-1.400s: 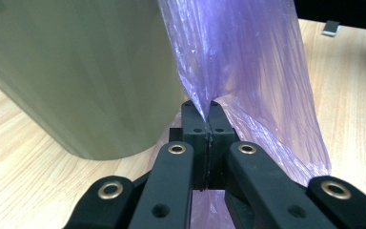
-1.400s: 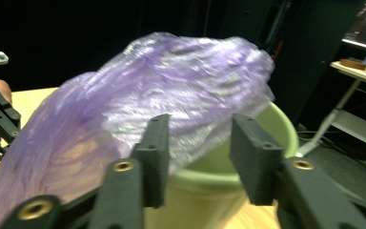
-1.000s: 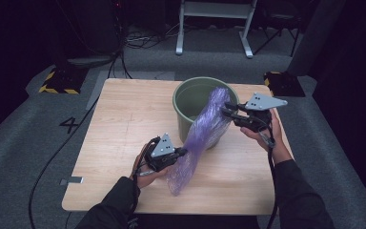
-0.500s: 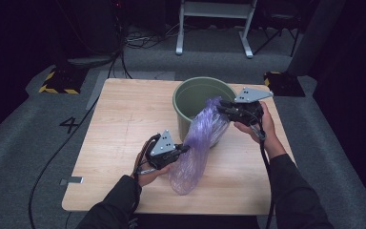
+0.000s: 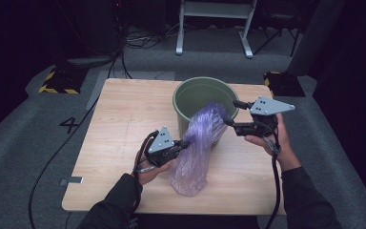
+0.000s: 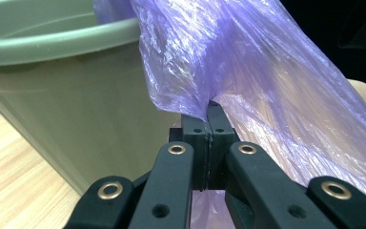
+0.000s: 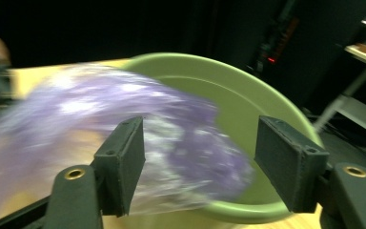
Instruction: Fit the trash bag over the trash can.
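Observation:
A crumpled purple plastic bag slants from the rim of a green bucket down onto the wooden table. My left gripper is shut on the bag's side edge beside the bucket wall. In the left gripper view the jaws pinch the bag in front of the bucket. My right gripper sits at the bucket's right rim; its jaws have just been opening. In the right gripper view, my right gripper is wide apart with the blurred bag beyond it over the bucket, the pads not pressing it.
The bucket stands at the table's far right side. Bare tabletop stretches to the left and along the front. Around the table lie grey floor, cables and a white stand's legs at the back.
The right gripper's jaws have spread and let go of the bag's top end, drawing back slightly to the right. The bag's top now rests on the bucket rim. The left gripper has kept still.

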Demonstrator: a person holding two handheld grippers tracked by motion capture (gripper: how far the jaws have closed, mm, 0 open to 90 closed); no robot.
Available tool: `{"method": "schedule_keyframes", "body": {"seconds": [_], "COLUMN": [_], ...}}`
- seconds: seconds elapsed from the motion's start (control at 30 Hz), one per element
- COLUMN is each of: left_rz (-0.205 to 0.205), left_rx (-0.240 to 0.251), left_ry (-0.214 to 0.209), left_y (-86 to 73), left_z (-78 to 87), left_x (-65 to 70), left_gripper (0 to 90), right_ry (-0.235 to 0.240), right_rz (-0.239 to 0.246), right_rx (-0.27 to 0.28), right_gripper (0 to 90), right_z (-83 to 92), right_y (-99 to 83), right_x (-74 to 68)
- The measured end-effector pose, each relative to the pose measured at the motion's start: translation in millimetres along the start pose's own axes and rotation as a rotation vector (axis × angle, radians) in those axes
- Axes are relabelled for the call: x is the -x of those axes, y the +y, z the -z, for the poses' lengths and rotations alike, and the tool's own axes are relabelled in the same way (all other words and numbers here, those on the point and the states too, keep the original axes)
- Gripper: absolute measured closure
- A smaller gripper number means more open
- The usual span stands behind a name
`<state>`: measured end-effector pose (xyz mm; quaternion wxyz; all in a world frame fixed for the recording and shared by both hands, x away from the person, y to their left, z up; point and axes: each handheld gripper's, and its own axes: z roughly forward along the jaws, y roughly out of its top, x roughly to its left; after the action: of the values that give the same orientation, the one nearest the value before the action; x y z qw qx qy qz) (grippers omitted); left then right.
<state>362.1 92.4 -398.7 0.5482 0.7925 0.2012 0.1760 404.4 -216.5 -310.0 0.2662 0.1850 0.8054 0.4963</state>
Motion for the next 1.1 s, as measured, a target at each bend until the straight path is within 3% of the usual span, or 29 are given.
{"method": "schedule_keyframes", "body": {"seconds": [0.17,0.2,0.23,0.3,0.47,0.57,0.7,0.77,0.87,1.0,1.1], "left_rz": [0.013,0.016,0.022,0.031,0.034,0.033,0.028,0.024,0.024,0.031,0.027], "left_rx": [0.013,0.014,0.018,0.024,0.026,0.03,0.023,0.011,-0.021,-0.026,-0.033], "left_ry": [-0.008,-0.004,0.0,0.002,0.01,0.019,0.027,0.008,-0.001,-0.044,-0.06], "left_y": [4.2,4.8,5.5,6.3,7.6,8.7,9.9,10.4,11.1,10.4,10.2], "left_z": [-1.8,-1.9,-1.8,-1.6,0.4,2.6,5.8,7.3,7.0,7.9,8.3], "left_x": [-3.0,-3.2,-3.8,-5.0,-7.4,-8.2,-8.1,-8.5,-7.6,-7.8,-7.7], "left_gripper": [89.3,89.3,89.1,88.1,85.7,81.5,73.3,70.1,56.4,51.6,54.0], "right_ry": [0.083,0.096,0.116,0.156,0.183,0.159,0.134,0.111,0.074,0.036,0.0], "right_rz": [0.051,0.046,0.041,0.067,0.104,0.127,0.12,0.112,0.082,0.043,0.023], "right_rx": [0.011,0.012,0.01,0.001,-0.027,-0.03,-0.021,-0.013,-0.007,-0.011,-0.022], "right_gripper": [27.8,30.7,42.1,47.7,68.5,80.2,87.1,88.4,89.8,90.0,90.0], "right_z": [-2.8,-5.3,-7.9,-13.1,-24.7,-29.1,-32.8,-34.2,-37.4,-44.2,-49.3], "right_y": [-0.1,-0.3,-0.9,-1.9,-2.2,-1.5,-0.1,0.8,1.4,-0.2,-1.4], "right_x": [-14.2,-14.8,-14.9,-16.0,-19.7,-22.1,-21.7,-19.9,-14.3,-5.0,0.9]}}
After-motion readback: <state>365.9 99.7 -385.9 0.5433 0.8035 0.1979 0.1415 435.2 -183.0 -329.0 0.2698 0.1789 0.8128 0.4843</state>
